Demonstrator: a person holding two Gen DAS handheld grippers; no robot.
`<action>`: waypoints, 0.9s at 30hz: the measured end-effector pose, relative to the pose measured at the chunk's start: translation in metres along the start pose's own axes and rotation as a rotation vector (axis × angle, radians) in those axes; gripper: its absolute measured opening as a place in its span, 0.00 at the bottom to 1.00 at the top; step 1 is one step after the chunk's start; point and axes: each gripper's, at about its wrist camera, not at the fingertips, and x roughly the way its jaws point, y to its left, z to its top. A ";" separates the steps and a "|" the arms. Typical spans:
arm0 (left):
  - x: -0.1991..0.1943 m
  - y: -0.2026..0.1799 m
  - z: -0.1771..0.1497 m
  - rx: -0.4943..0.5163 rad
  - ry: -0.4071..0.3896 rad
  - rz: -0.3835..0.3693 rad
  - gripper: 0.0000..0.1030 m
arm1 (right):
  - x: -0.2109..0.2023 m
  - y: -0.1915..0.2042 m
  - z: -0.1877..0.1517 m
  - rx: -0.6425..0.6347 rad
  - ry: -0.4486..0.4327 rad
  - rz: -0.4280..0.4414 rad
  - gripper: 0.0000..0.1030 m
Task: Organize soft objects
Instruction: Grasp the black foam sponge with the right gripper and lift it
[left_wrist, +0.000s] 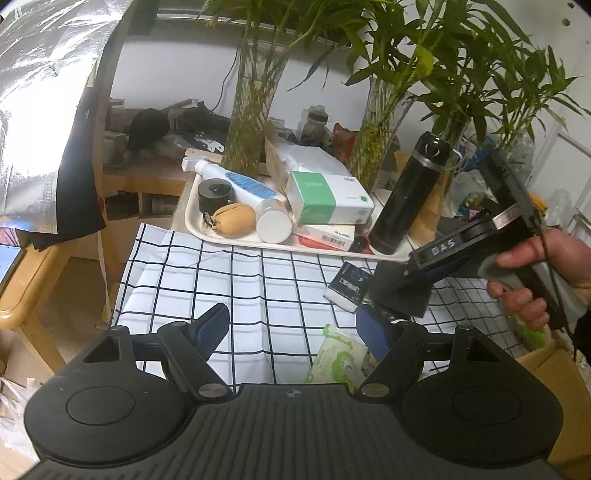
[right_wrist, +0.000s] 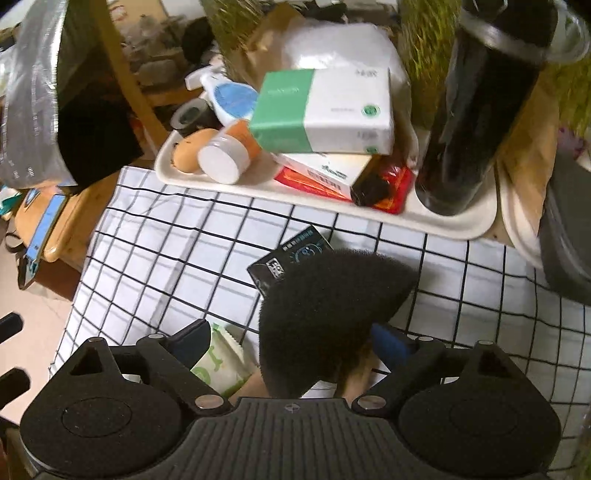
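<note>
A black sponge (right_wrist: 325, 310) sits between the jaws of my right gripper (right_wrist: 291, 341). It leans against the right finger (right_wrist: 391, 343), and a gap separates it from the left finger (right_wrist: 192, 339). In the left wrist view the same sponge (left_wrist: 400, 291) hangs under that gripper, which a hand (left_wrist: 535, 266) holds over the checked cloth (left_wrist: 221, 273). A green and white wipes pack (left_wrist: 338, 356) (right_wrist: 218, 365) lies on the cloth below both grippers. My left gripper (left_wrist: 293, 330) stands open over the cloth, holding nothing.
A small black packet (left_wrist: 349, 286) lies on the cloth beside the sponge. Behind, a white tray (left_wrist: 221, 236) carries a tan pouch (left_wrist: 234, 219), a spray bottle (left_wrist: 251, 195), a tissue box (left_wrist: 328, 199) and a black flask (left_wrist: 410, 195). Plant vases (left_wrist: 251, 122) stand beyond.
</note>
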 end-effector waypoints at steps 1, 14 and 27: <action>0.000 0.000 0.000 -0.002 0.001 0.001 0.73 | 0.003 0.000 0.000 0.005 0.008 -0.009 0.86; 0.001 0.001 0.000 -0.022 0.004 -0.006 0.73 | -0.028 -0.018 -0.016 0.074 -0.046 0.021 0.52; 0.001 0.014 0.003 -0.105 0.021 -0.026 0.73 | -0.134 -0.049 -0.105 0.033 -0.367 -0.022 0.50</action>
